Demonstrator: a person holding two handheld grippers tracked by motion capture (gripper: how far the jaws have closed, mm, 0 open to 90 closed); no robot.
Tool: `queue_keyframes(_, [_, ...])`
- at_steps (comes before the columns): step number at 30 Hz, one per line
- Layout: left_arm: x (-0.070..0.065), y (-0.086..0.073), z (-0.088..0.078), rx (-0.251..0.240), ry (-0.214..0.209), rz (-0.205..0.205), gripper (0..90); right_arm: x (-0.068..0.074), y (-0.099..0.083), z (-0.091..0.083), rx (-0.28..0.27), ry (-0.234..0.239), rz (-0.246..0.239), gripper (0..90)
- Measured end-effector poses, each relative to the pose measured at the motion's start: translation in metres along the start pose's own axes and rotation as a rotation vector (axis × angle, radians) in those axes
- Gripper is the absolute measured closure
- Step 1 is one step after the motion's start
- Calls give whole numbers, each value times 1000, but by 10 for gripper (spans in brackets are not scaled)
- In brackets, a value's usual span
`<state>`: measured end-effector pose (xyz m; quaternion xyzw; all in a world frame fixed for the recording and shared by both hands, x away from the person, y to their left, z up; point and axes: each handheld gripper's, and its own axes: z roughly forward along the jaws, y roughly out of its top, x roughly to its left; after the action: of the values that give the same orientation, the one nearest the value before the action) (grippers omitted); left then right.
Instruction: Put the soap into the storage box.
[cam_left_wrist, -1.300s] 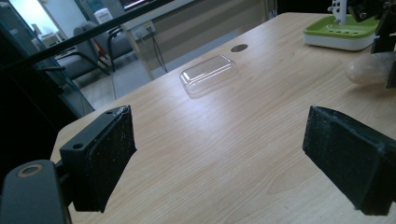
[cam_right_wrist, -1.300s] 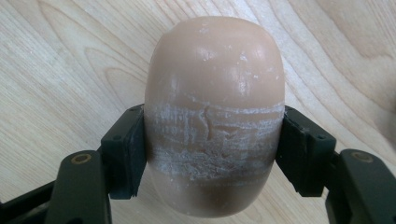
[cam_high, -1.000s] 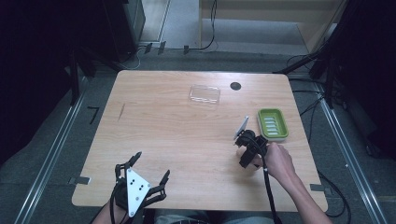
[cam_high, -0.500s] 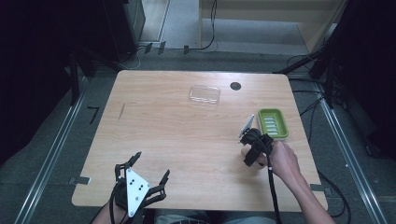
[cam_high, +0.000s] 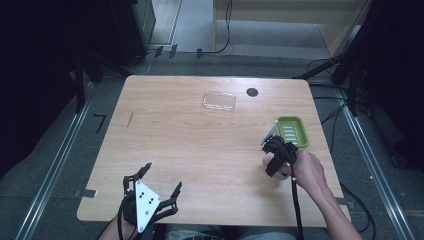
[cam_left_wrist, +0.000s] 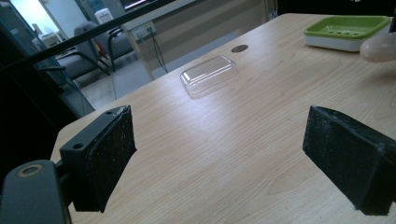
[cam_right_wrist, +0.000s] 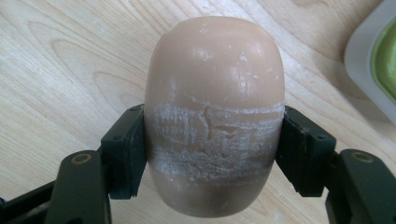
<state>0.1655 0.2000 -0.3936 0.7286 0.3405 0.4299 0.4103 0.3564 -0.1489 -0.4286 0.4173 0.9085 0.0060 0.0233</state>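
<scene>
Right gripper (cam_right_wrist: 212, 140) is clamped on a soap bar (cam_right_wrist: 214, 116), its 2 jaws pressing the sides. Soap is smooth, rounded, peach-beige, scuffed white across its middle, held over the table (cam_high: 190, 135) just near of the green dish (cam_high: 292, 131).

You had wide bare room on the light wooden table (cam_high: 190, 145); the clear plastic lid (cam_high: 219, 101) and green soap dish (cam_high: 293, 131) stood in the way.
</scene>
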Motion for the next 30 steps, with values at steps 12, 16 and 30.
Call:
queue_keyframes(12, [0,0,0,0,0,0,99,-8,-4,-3,1,-6,19,336])
queue_keyframes(16, [0,0,0,0,0,0,99,-10,-6,-4,2,-6,32,336])
queue_keyframes(30, [0,0,1,1,-2,4,99,-25,-13,-9,-2,-13,75,335])
